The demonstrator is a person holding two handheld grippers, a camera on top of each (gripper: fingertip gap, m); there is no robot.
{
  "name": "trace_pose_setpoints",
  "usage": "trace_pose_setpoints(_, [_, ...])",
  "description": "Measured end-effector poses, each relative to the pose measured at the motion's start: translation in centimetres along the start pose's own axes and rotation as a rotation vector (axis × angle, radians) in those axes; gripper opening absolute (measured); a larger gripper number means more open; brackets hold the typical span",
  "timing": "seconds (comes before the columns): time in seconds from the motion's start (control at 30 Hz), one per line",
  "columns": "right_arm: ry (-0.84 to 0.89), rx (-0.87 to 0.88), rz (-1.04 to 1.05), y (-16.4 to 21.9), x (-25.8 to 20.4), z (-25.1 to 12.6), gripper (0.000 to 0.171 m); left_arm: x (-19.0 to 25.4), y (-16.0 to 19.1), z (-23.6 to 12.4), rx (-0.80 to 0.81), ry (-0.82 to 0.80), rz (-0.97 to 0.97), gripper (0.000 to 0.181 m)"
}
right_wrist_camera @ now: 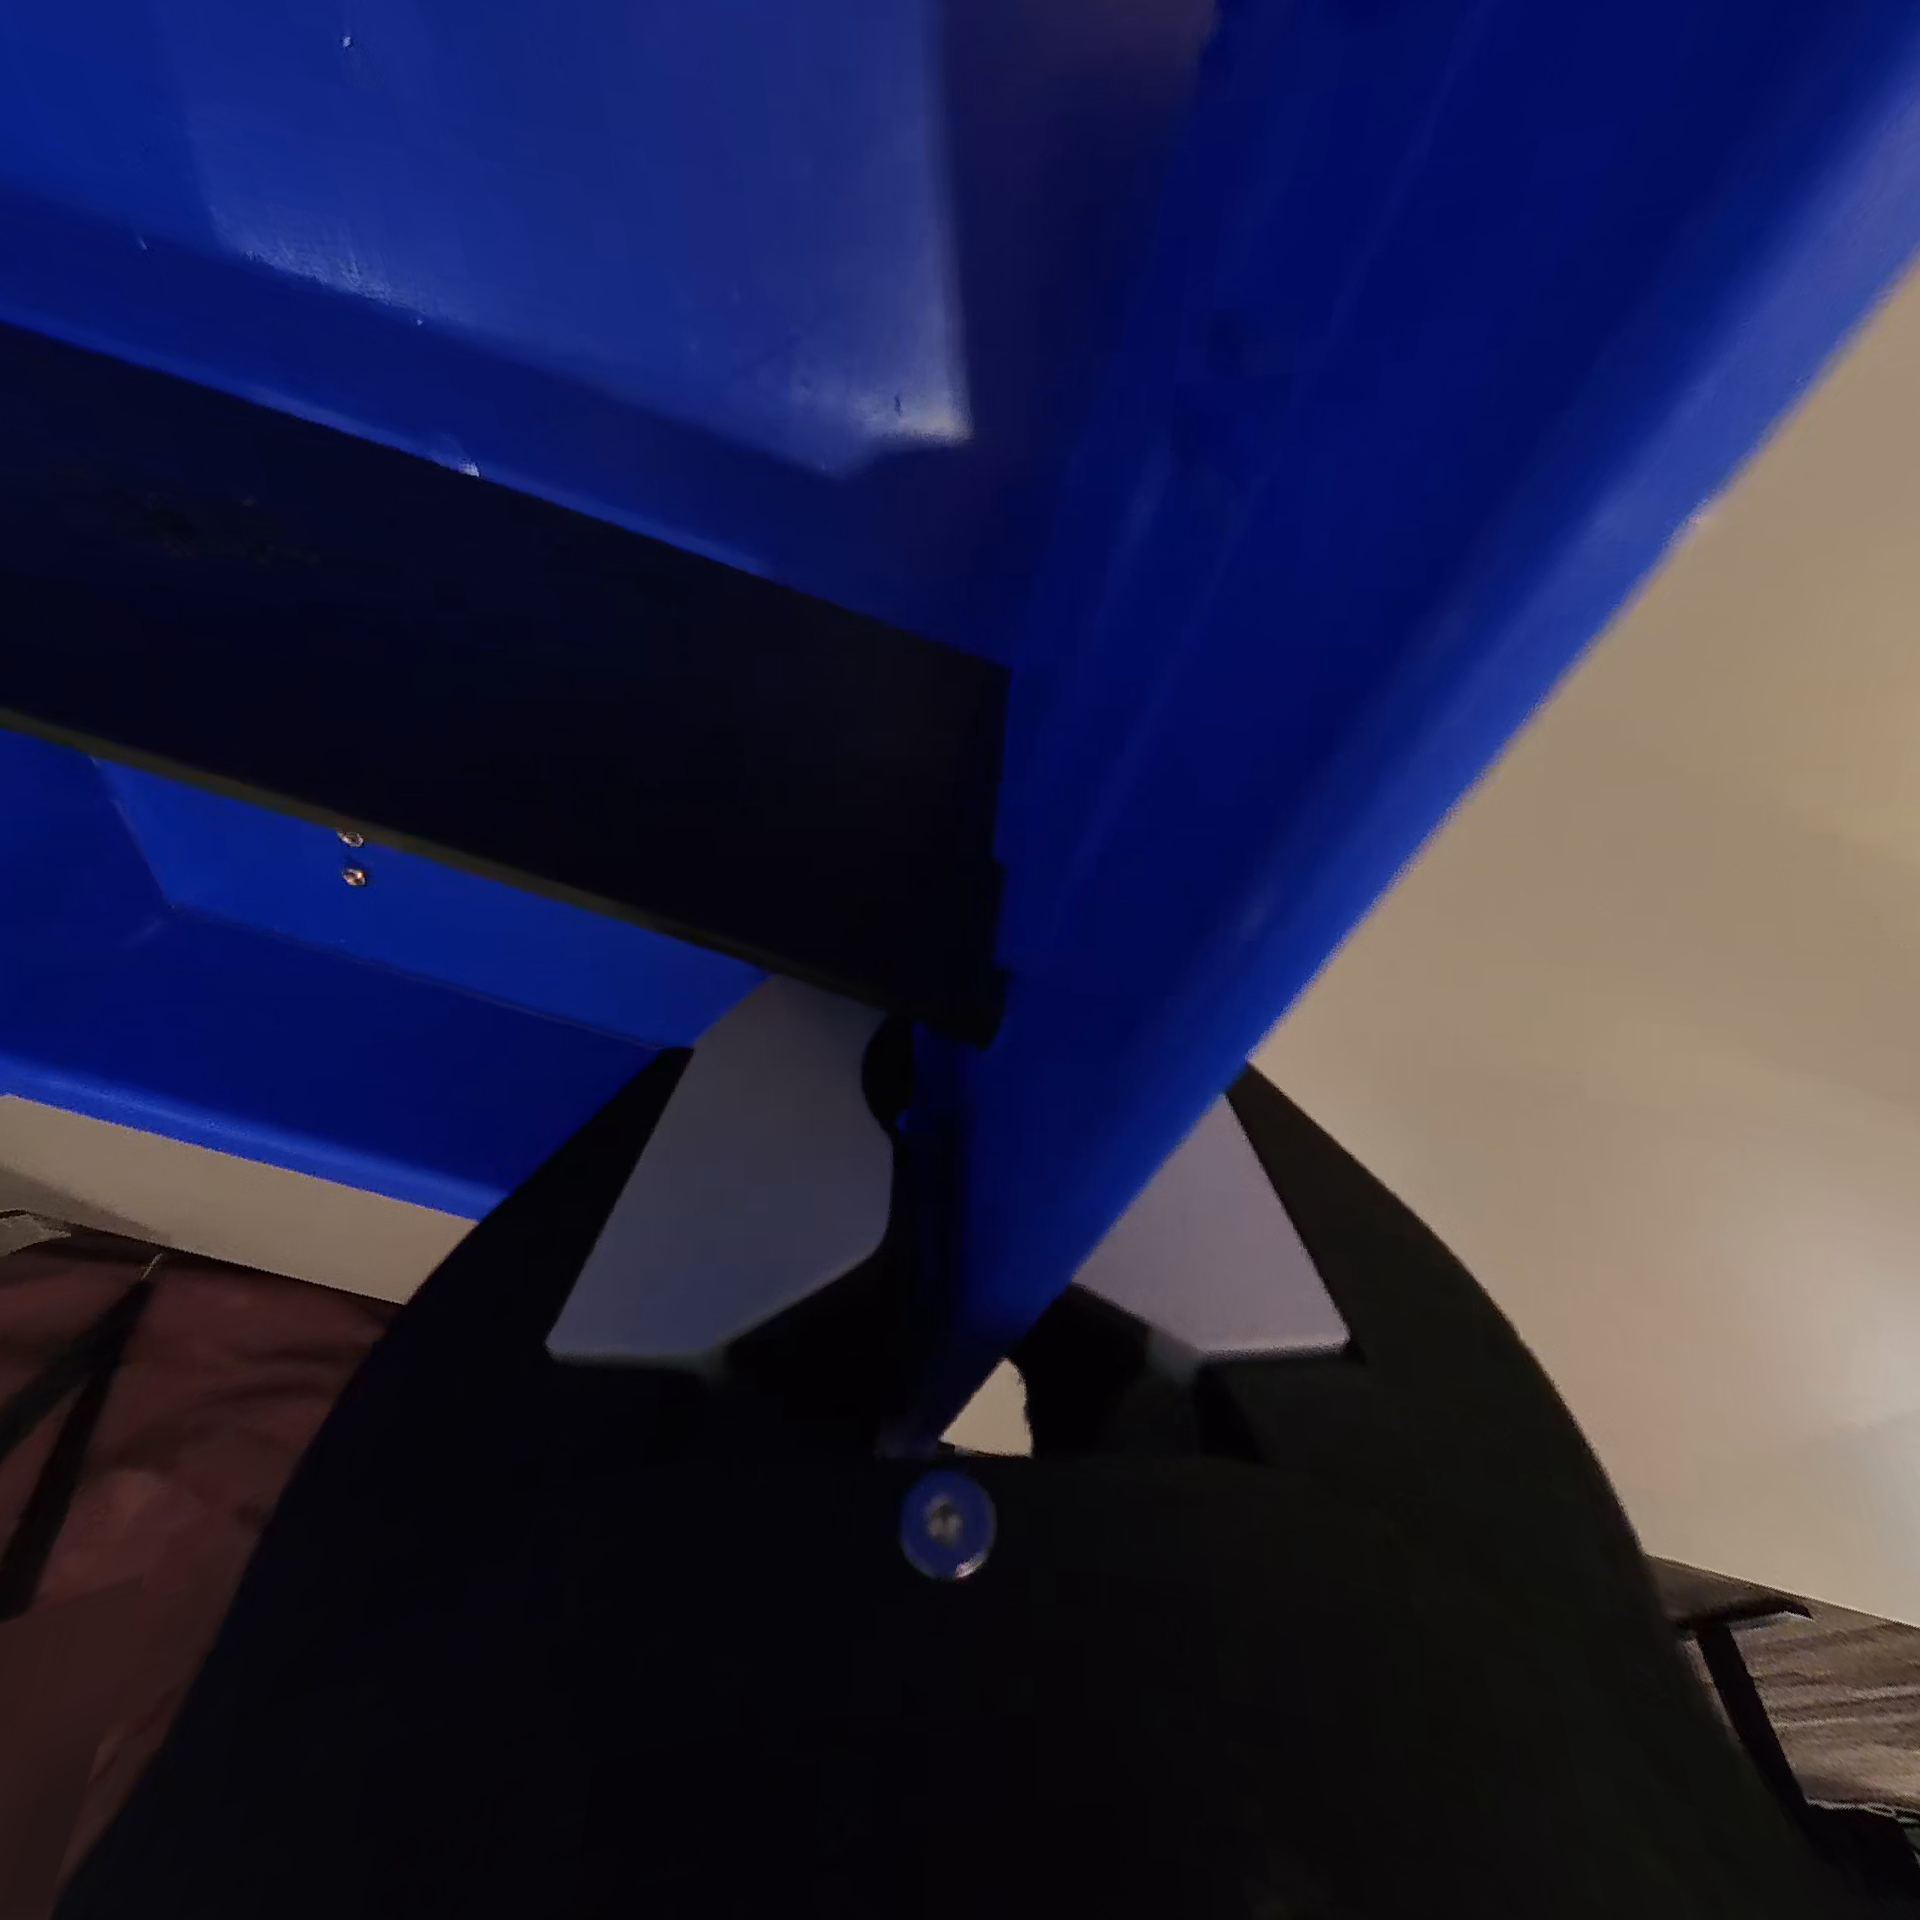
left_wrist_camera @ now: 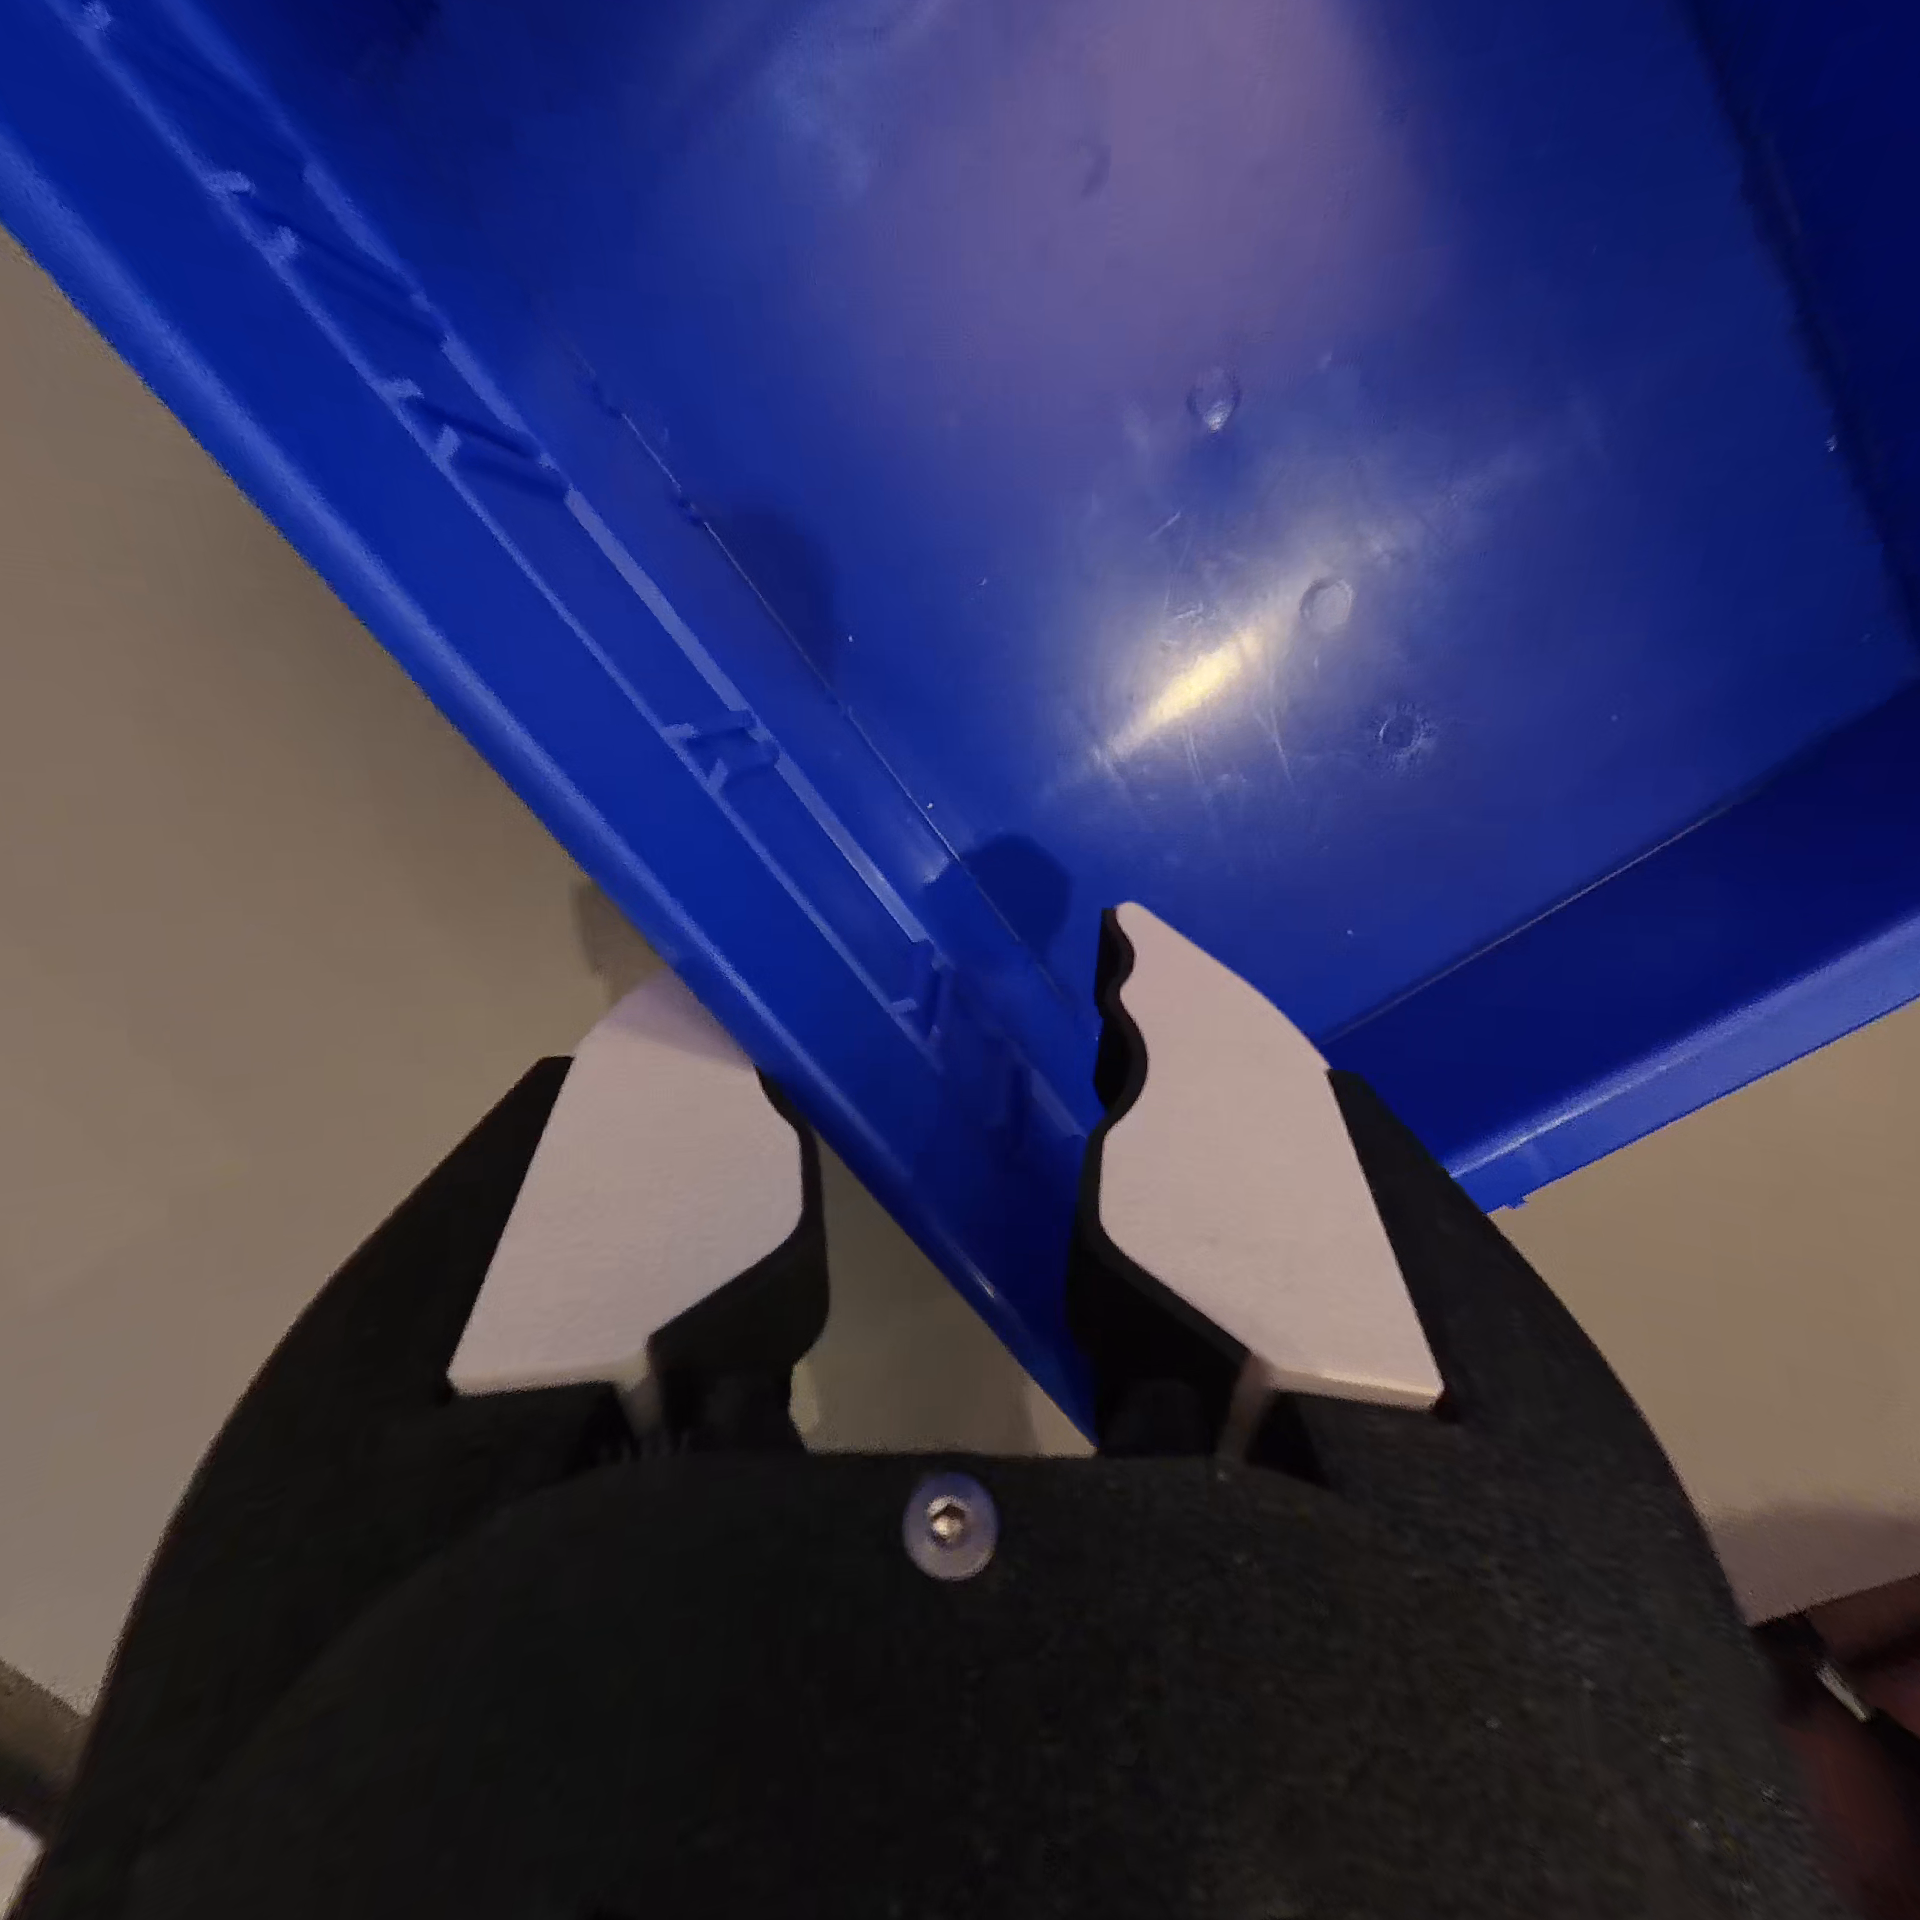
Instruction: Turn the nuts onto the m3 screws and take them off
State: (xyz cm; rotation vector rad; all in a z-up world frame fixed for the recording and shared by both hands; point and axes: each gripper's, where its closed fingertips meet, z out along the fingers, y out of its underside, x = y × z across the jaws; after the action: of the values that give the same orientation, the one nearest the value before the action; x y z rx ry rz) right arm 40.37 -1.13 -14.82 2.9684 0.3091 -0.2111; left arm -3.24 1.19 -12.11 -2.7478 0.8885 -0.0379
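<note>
Both tongs clamped on blue bin walls, outer fingers half hidden.

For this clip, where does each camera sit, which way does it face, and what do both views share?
Left wrist view: on the left gripper, looking along its fingers into the blue bin; its fingers straddle the bin's side wall.
Right wrist view: on the right gripper, looking along its fingers at a bin wall held between them, a black divider beyond.
Shared: the blue bin, gripped on a wall by each gripper. No nuts or screws clearly identifiable.
</note>
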Motion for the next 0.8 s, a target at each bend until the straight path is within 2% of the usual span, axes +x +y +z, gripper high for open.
trace_pose_setpoints(0.1, [-0.001, 0.017, 0.017, -0.6, -1.3, 0.2, 0.008, 0.6, -0.1, -0.1, 0.005, 0.040, 0.024, 0.057])
trace_pose_setpoints(0.23, [0.025, 0.042, 0.041, -0.8, -1.7, 0.2, 0.010, 2.1, 0.3, -1.2, 0.009, 0.221, 0.007, 0.058])
trace_pose_setpoints(0.33, [0.007, 0.070, 0.066, -0.8, -1.9, 0.1, 0.007, 1.9, 0.2, -2.7, 0.050, 0.267, 0.012, 0.055])
trace_pose_setpoints(0.43, [-0.015, 0.083, 0.073, -0.9, -1.9, 0.1, 0.006, 1.3, -0.3, -4.8, 0.126, 0.272, 0.019, 0.051])
trace_pose_setpoints(0.57, [-0.026, 0.069, 0.053, -0.9, -1.6, 0.1, 0.006, 0.8, -0.9, -9.4, 0.295, 0.304, 0.032, 0.037])
trace_pose_setpoints(0.8, [-0.056, 0.055, 0.082, -0.1, 0.7, -0.3, 0.005, -0.5, 1.5, -15.2, 0.420, 0.292, 0.046, 0.036])
